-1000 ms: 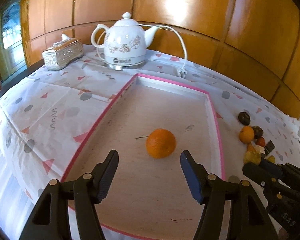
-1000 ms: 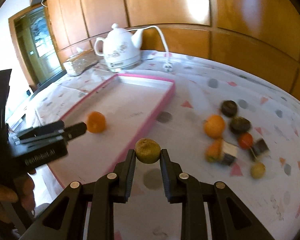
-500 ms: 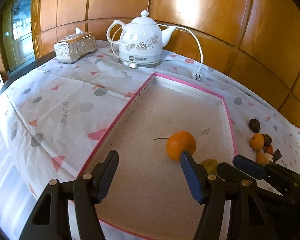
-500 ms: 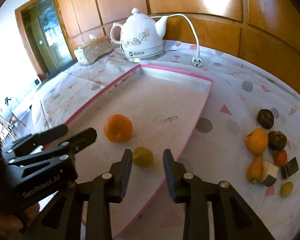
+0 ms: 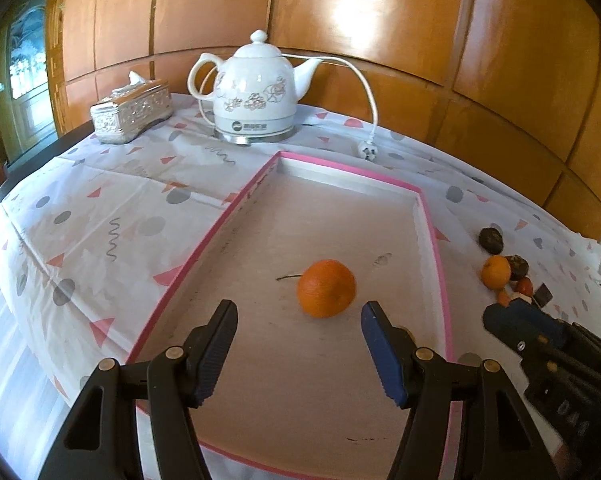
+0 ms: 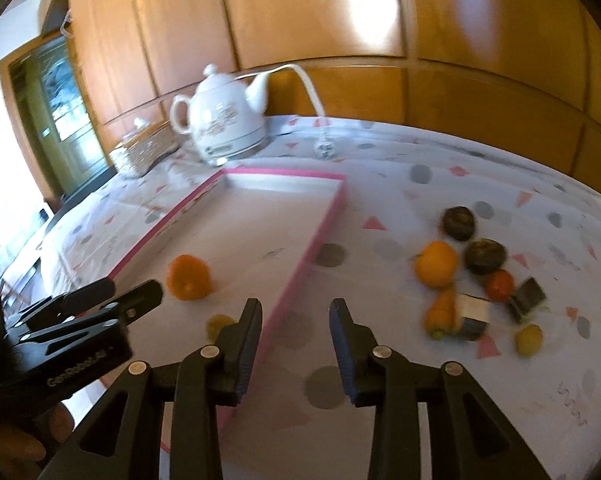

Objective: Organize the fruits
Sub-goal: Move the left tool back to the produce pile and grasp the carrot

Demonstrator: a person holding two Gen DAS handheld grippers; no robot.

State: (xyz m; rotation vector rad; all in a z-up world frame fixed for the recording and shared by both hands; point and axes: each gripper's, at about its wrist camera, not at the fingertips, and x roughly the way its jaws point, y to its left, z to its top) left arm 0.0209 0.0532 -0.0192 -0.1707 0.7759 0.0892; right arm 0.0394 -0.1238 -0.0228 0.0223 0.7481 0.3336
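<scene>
Right tool faces the loose fruit

Right tool (image 6: 294,320), jaws apart and empty, sits over the pink tray (image 6: 320,232) edge; the fruit pile (image 6: 436,264) lies centre right, nearer it than the equally open, empty left tool (image 5: 296,328).

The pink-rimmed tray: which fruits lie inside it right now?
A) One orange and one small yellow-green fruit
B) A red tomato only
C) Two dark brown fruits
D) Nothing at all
A: in the right wrist view the round orange and the small yellow-green fruit both sit on the floor of the pink-rimmed tray; the other fruits lie on the tablecloth outside it.
</scene>
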